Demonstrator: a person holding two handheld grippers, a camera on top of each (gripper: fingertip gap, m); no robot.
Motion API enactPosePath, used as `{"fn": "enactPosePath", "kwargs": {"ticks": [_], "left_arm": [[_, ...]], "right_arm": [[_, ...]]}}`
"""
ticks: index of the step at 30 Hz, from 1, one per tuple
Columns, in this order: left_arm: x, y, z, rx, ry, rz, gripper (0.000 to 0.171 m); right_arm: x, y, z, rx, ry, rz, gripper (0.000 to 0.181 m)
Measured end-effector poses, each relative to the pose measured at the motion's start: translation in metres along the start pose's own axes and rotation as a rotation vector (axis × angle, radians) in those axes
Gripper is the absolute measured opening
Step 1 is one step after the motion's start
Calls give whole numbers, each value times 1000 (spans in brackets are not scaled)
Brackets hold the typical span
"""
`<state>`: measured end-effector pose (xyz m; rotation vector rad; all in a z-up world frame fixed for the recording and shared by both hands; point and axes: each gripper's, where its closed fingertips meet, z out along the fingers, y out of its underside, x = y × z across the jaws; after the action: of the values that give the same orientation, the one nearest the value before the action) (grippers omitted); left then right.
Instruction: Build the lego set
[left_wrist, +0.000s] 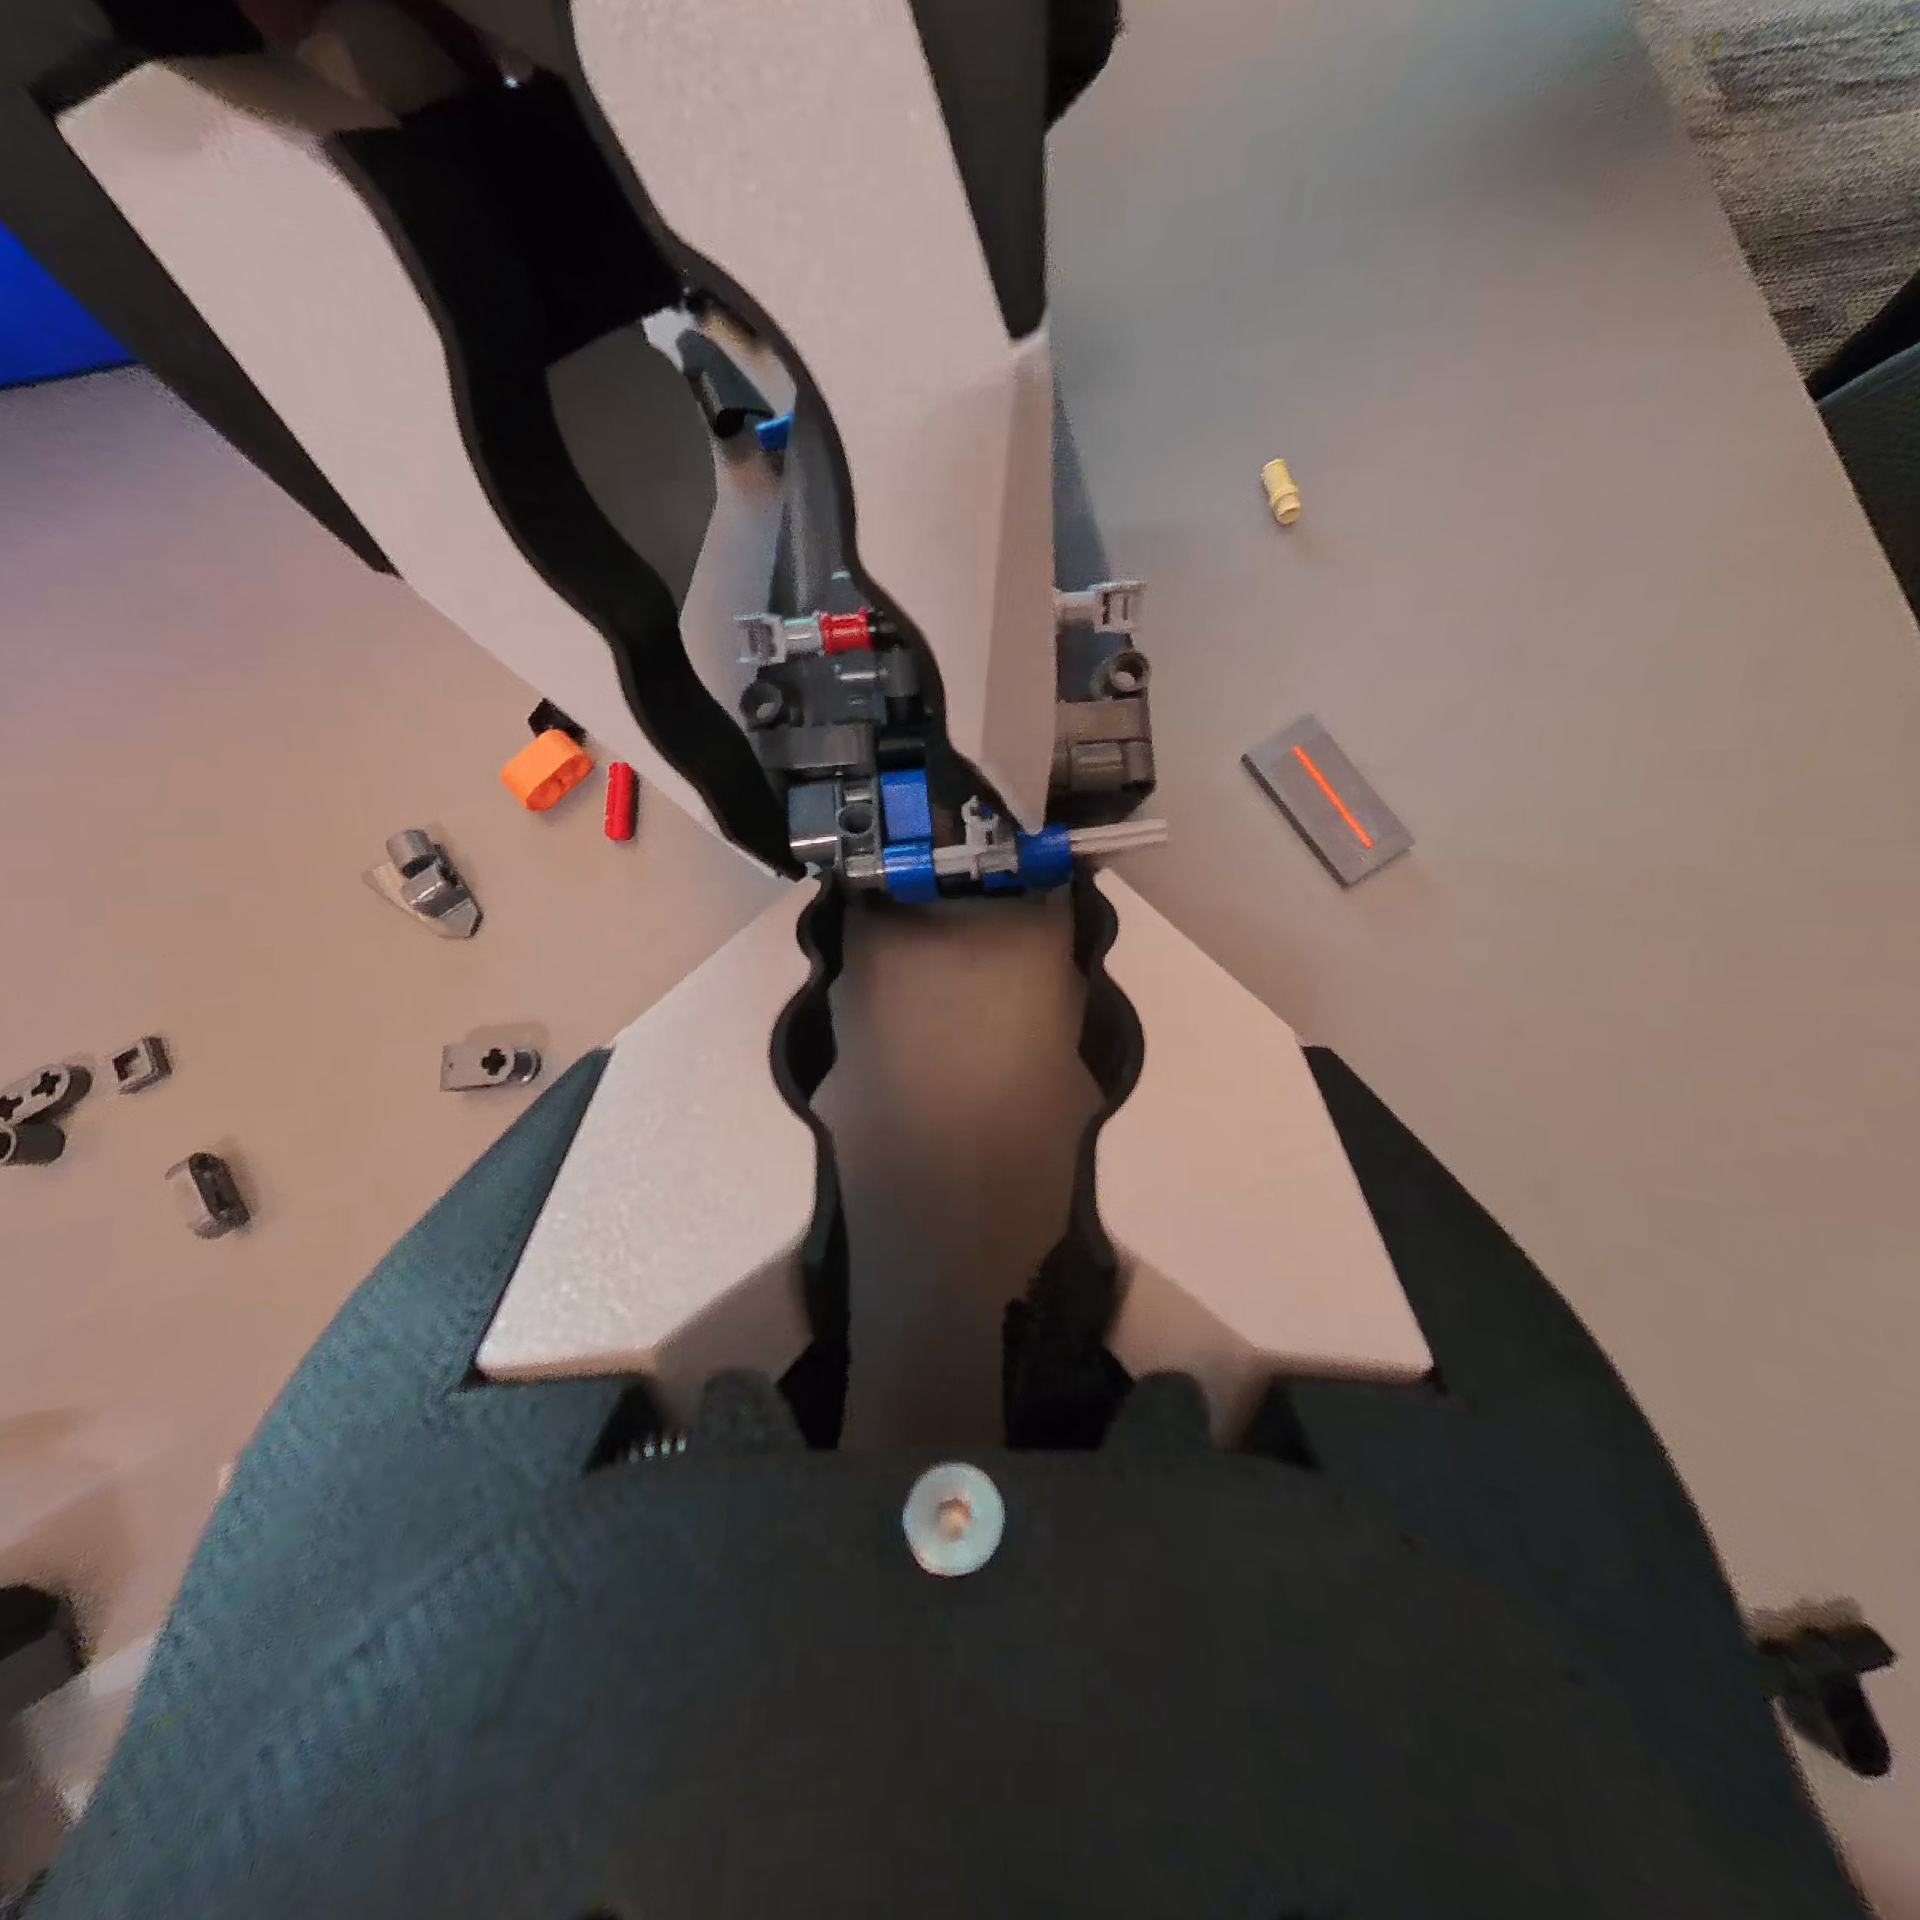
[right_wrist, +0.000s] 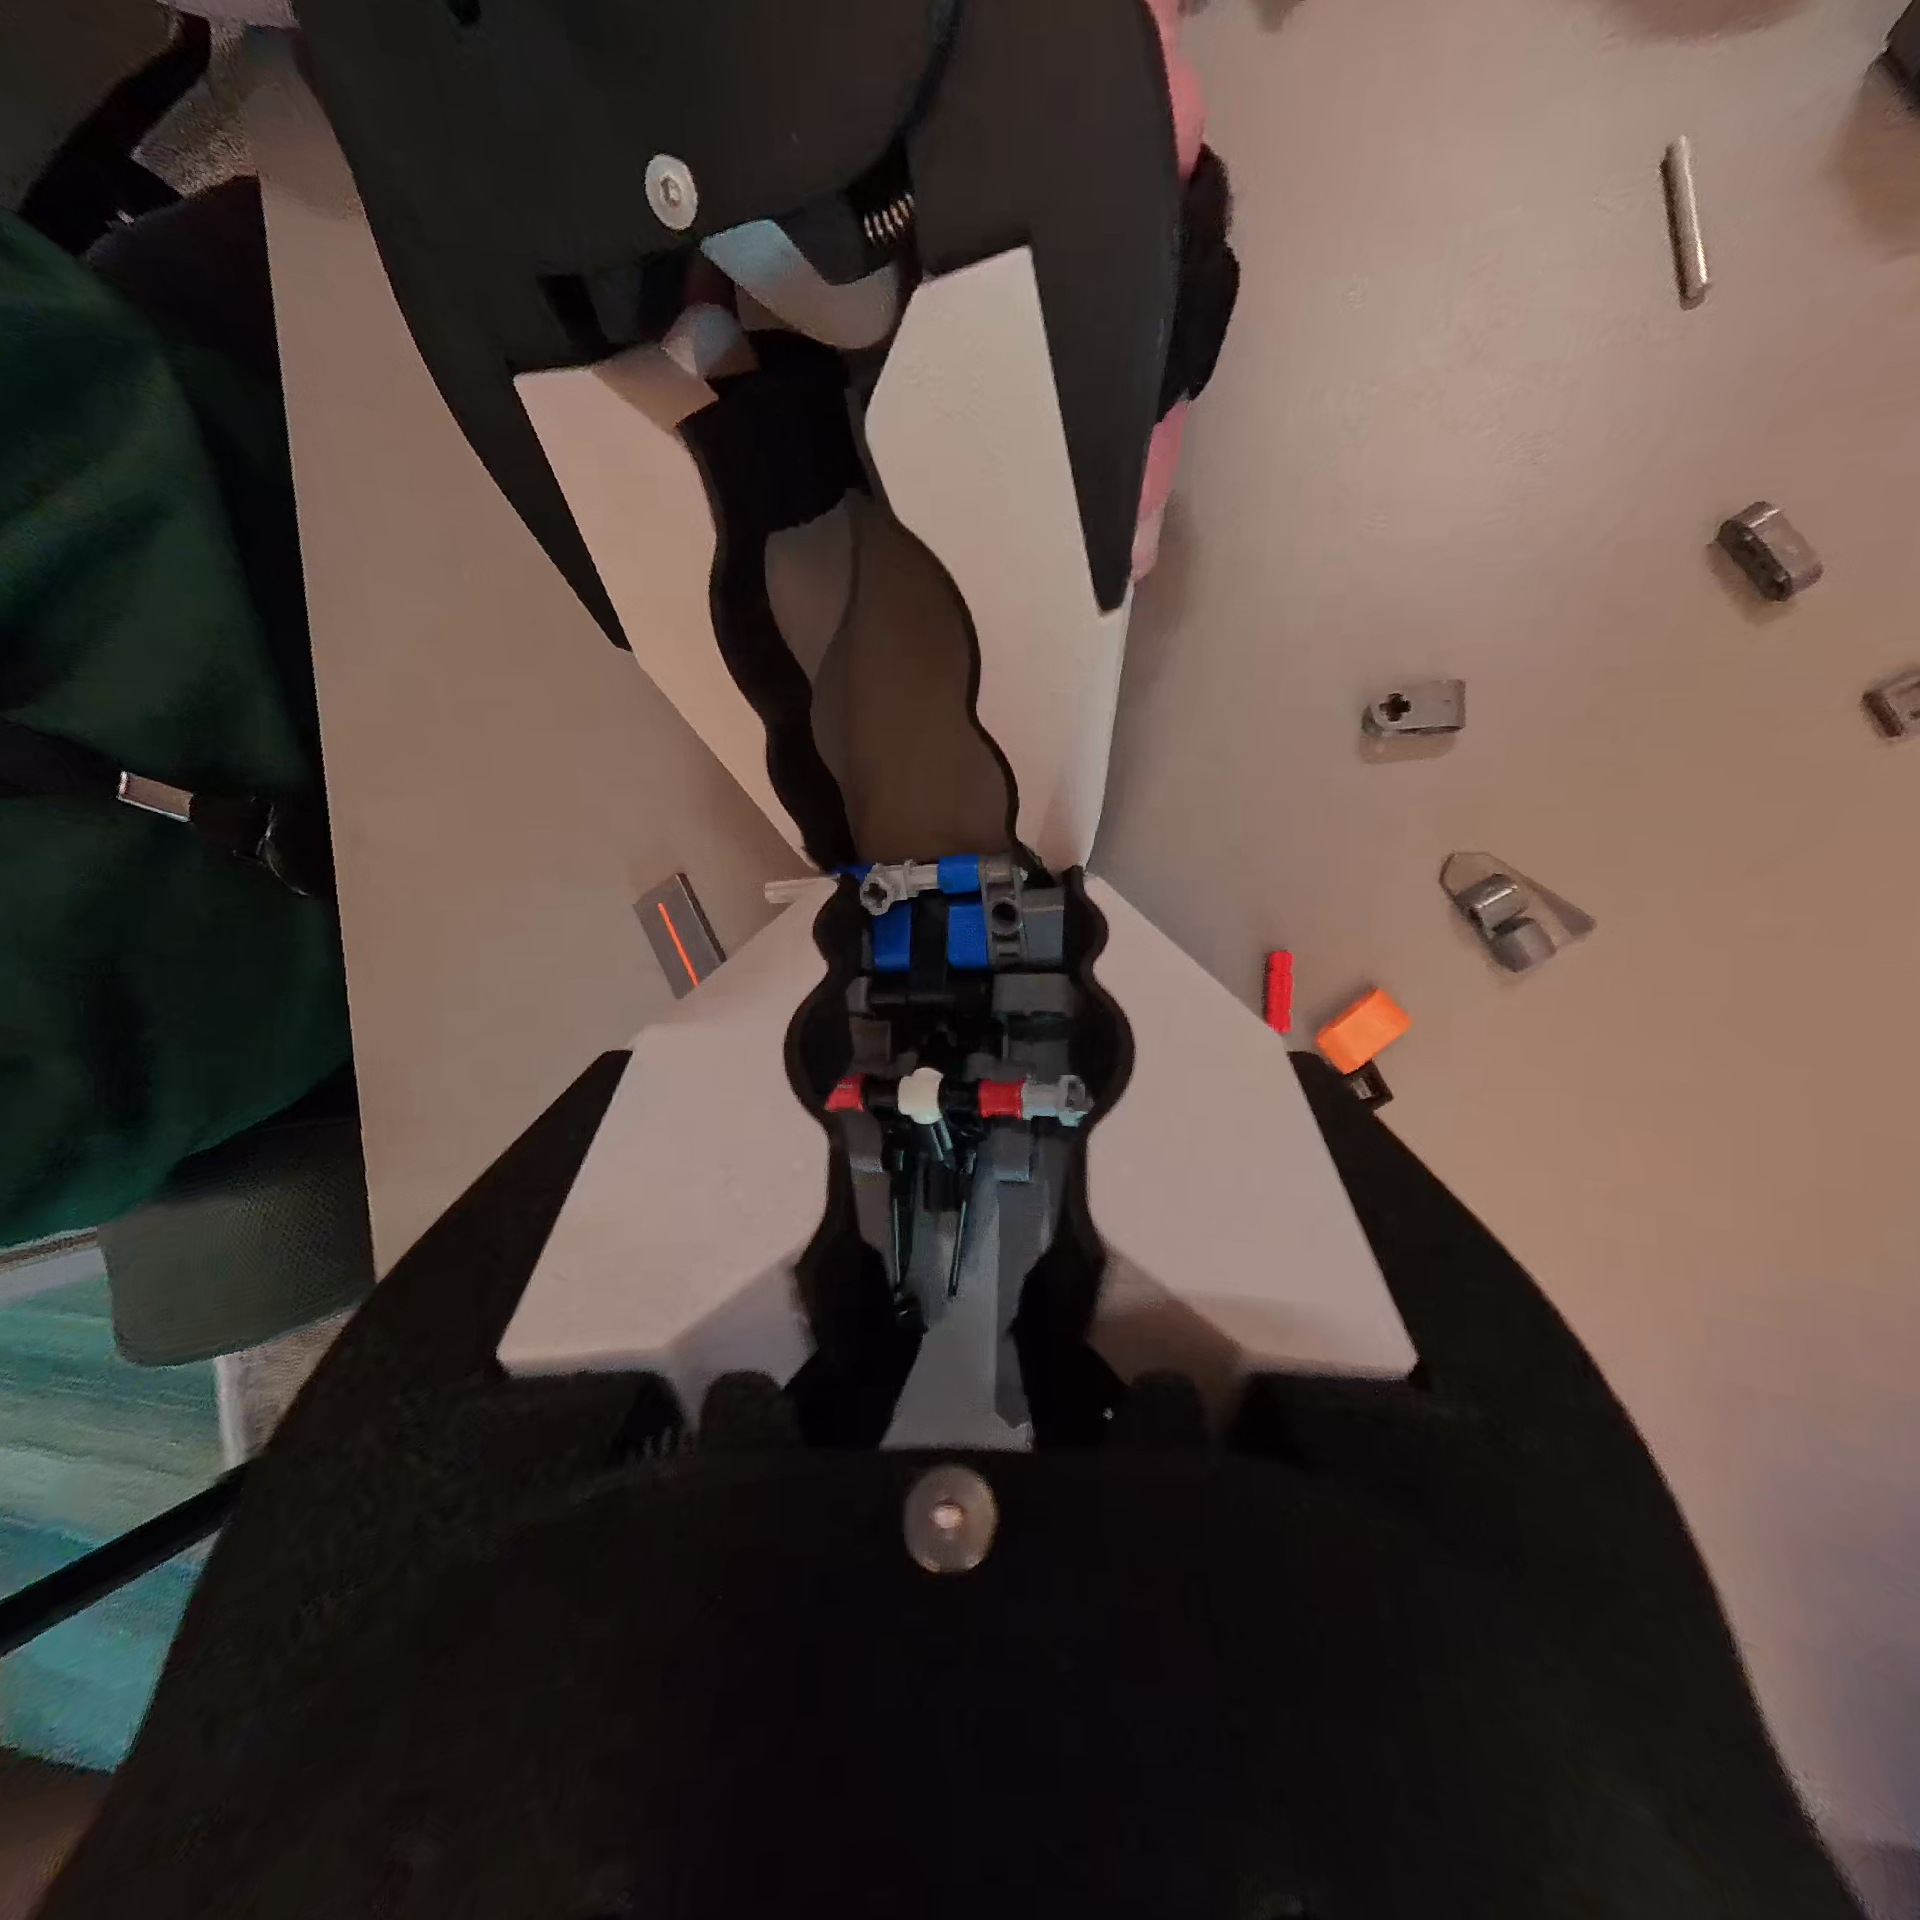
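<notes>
Right tongs (right_wrist: 951, 935) clamp the lego assembly (right_wrist: 951, 997) lengthwise, steadying it; left tongs (left_wrist: 951, 883) close on its blue end (left_wrist: 977, 847), seemingly to seat parts.

The two grippers are meeting tip to tip around the lego assembly (left_wrist: 914, 800), so no room is remaining between them. On one side, an orange piece (left_wrist: 548, 767), a red pin (left_wrist: 620, 798) and grey connectors (left_wrist: 428, 881) are crowding the table (left_wrist: 260, 644). On the other side, only a grey tile (left_wrist: 1327, 800) and a yellow stud (left_wrist: 1281, 490) are lying, well apart.
</notes>
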<state>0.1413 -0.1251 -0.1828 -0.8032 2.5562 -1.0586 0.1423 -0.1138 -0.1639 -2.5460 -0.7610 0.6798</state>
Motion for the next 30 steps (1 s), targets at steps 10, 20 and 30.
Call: {"fn": "enactPosePath", "kwargs": {"ticks": [10,20,30], "left_arm": [[1,2,-1,6,-7,-15,47],[-1,0,0,7,-22,-26,37],[3,-1,1,7,-4,-14,45]], "right_arm": [[-4,-1,0,143,-31,-16,37],[-4,0,-1,140,-34,3,37],[-9,5,-4,62,110,-38,46]]}}
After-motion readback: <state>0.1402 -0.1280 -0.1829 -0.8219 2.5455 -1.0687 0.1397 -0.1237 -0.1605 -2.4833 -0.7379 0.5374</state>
